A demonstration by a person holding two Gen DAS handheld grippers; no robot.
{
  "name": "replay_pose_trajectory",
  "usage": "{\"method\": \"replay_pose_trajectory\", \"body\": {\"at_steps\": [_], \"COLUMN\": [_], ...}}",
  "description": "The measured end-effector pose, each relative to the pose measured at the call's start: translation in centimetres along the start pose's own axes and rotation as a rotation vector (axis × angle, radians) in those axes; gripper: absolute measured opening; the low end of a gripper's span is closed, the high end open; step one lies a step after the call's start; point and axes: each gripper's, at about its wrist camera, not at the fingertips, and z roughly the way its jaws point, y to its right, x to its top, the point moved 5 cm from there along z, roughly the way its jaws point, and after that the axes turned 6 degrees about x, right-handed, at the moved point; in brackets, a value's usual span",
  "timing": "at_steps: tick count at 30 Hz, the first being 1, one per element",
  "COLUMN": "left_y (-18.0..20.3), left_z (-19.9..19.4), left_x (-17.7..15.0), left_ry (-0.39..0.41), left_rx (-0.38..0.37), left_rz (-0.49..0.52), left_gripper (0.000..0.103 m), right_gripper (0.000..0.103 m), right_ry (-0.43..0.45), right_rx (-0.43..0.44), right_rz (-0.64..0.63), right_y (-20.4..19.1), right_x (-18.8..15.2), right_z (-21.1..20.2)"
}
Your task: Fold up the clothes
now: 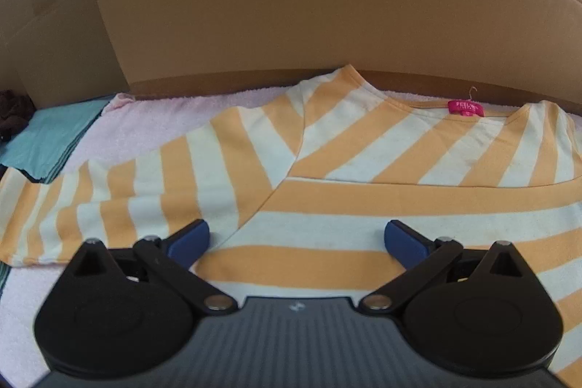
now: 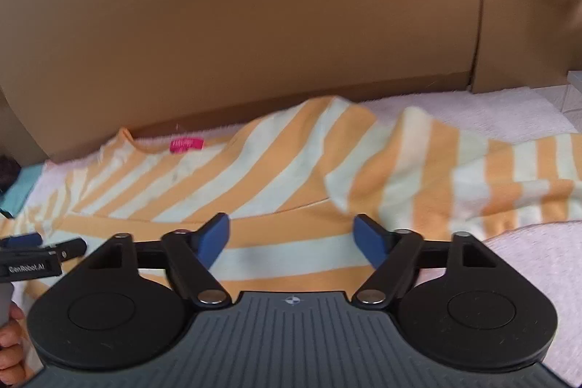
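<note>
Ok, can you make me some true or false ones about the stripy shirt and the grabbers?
1. The shirt has orange and cream stripes. True.
2. The tag at the shirt's neck is green. False: it is bright pink.
3. The left gripper is squeezing the shirt. False: its jaws stand open over the shirt, with nothing pinched.
4. The right gripper is open too. True: nothing is caught between its blue pads.
5. The shirt lies on bare wood. False: it lies on a pale pink towel.
6. A brown cardboard wall stands behind the shirt. True.
</note>
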Motion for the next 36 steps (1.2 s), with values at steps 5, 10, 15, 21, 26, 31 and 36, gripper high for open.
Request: {"method": "replay_pose_trajectory", "body": {"at_steps": [5, 10, 15, 21, 26, 31, 36], "left_y": [0.2, 0.2, 0.2, 0.2, 0.3, 0.4, 0.5], "left_z": [-0.2, 0.0, -0.1, 0.0, 0.1, 0.3, 0.2], "left_x": [0.1, 0.1, 0.0, 0.0, 0.0, 0.2, 0.2], "left_ry": [0.016, 0.014, 0.015, 0.016, 0.016, 0.015, 0.015], "left_rx": [0.008, 0.005, 0.006, 0.005, 0.004, 0.003, 0.004], "left_rz": [-0.021, -0.034, -0.036, -0.037, -0.038, -0.041, -0.042], "left_gripper": [0.102, 0.102, 0.102, 0.102, 0.102, 0.102, 0.102], "right_gripper": [0.083, 0.062, 0.062, 0.054, 0.011, 0.033, 0.05], "right_ry": [0.118, 0.146, 0.178, 0.291, 0.357, 0.261, 0.203], "right_rx": [-0.146, -0.096, -0.069, -0.002, -0.198, -0.236, -0.157], "right_rz": [0.296, 0.505, 0.584, 0.728, 0.538, 0.546, 0.76], "right_y": [11.1, 15.6, 17.7, 19.9, 18.2, 18.9, 21.3], "right_x": [-0.3, -1.0, 0.2, 1.8, 2.0, 0.5, -0.9], "right_z": [-6.8, -9.5, -8.7, -6.9, -11.2, -13.0, -10.1]}}
